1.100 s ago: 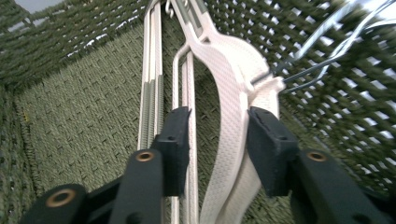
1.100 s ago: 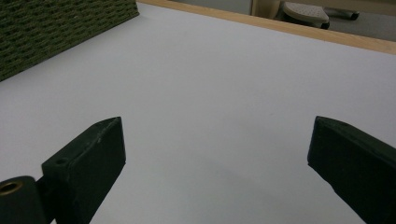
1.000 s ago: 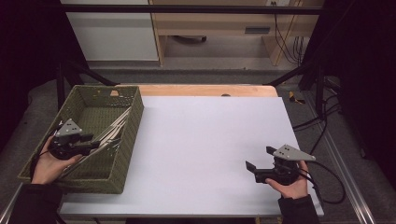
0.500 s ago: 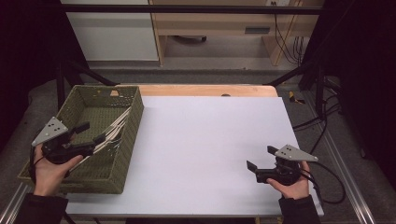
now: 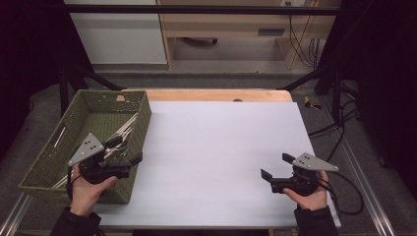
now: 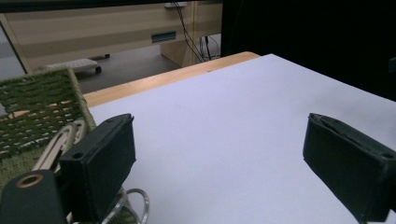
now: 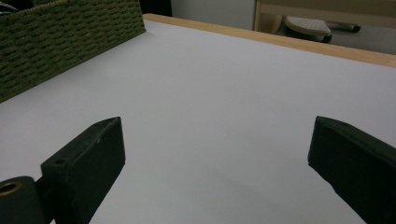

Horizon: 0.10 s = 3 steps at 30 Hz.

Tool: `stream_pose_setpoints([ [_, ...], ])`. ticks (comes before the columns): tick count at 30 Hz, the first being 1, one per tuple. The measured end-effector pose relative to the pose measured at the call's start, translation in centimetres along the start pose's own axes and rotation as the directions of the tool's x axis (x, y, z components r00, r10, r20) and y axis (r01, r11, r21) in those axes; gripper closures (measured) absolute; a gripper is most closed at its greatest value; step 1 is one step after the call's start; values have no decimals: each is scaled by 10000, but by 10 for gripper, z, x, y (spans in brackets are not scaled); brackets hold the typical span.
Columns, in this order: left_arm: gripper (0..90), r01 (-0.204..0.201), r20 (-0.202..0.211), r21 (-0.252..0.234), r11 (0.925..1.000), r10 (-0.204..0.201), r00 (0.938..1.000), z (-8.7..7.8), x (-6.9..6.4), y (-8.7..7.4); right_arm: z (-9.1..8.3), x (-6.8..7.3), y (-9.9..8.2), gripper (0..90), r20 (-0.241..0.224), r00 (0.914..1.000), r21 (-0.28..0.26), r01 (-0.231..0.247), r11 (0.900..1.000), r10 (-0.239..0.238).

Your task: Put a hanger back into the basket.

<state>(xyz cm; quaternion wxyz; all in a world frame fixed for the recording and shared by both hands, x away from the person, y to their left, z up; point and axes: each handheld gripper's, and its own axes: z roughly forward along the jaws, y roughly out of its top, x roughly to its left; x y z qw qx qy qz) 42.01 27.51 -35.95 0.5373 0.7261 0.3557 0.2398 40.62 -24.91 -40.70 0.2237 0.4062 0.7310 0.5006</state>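
Observation:
A green woven basket (image 5: pixel 49 152) stands at the table's left and holds several pale wooden utensils (image 5: pixel 127 129) leaning against its right wall. My left gripper (image 5: pixel 127 149) hovers over the basket's near right corner, open and empty, pointing right over the white tabletop (image 5: pixel 221 142). In the left gripper view the left gripper (image 6: pixel 224 163) has its jaws wide apart, with the basket wall (image 6: pixel 37 98), the pale utensils (image 6: pixel 58 144) and a metal ring (image 6: pixel 137 210) beside the left jaw. My right gripper (image 5: pixel 276 166) rests open near the front right edge. In the right gripper view the right gripper (image 7: pixel 215 168) holds nothing.
A bare wooden strip (image 5: pixel 216 95) runs along the table's far edge. The basket's side (image 7: pixel 60 42) is far off in the right gripper view. Cables (image 5: pixel 339 128) hang off the right side. A metal frame rail (image 5: pixel 366 177) runs past the right edge.
My left gripper has swung from over the basket's left inside toward the right, now at the basket's near right corner. The right gripper has barely moved.

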Motion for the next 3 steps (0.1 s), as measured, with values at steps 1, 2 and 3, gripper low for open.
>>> stream_pose_setpoints([
  [1,87,14,48,91,10000,-15,10000,1,-1,-2,-1,0,0,46,-44,10000,-30,25,10000,-25],
  [2,85,-6,52,141,9999,6,10000,2,-3,-5,-1,0,0,46,-40,10000,-90,-13,10000,13],
  [3,83,-70,26,160,9998,70,10000,3,-4,-8,-2,-1,1,45,-74,10000,-113,6,9999,-7],
])
